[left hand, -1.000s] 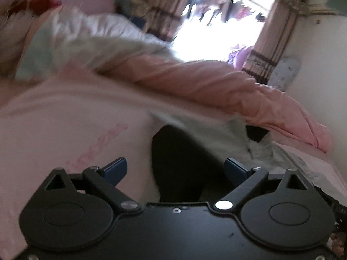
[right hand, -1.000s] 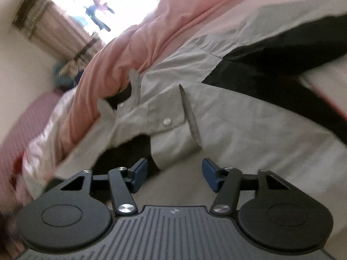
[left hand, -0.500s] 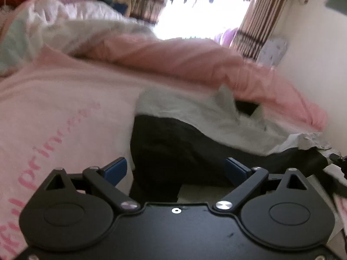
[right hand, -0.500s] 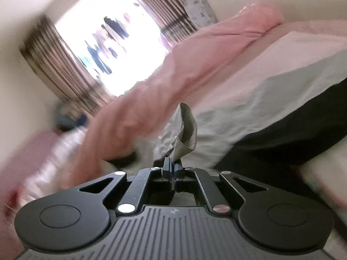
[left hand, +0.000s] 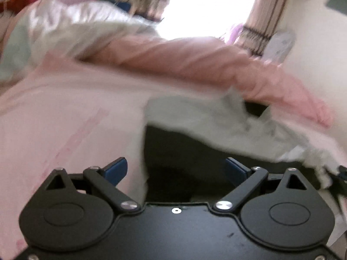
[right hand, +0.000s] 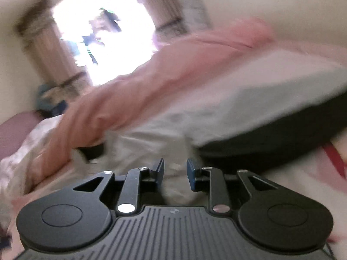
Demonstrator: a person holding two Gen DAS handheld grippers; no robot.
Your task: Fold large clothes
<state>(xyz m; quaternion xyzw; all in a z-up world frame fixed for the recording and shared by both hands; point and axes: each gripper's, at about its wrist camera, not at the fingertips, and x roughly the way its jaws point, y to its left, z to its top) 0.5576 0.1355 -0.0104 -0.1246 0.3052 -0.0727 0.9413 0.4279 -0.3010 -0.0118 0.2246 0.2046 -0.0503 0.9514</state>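
both views are blurred. in the left wrist view the left gripper fills the bottom of the frame with its blue-padded jaws spread wide and nothing between them; past them, in the centre and right of the frame, the grey and black shirt lies on the pale pink bed sheet, its black part nearest the jaws and the grey part beyond. a rumpled pink quilt runs across the middle of the frame behind the shirt, with a bright window and striped curtains at the top. in the right wrist view the right gripper sits at bottom centre, its jaws parted by a narrow gap and clamping nothing, with the shirt's grey cloth just beyond them and its black part at right; the quilt crosses the frame diagonally above.
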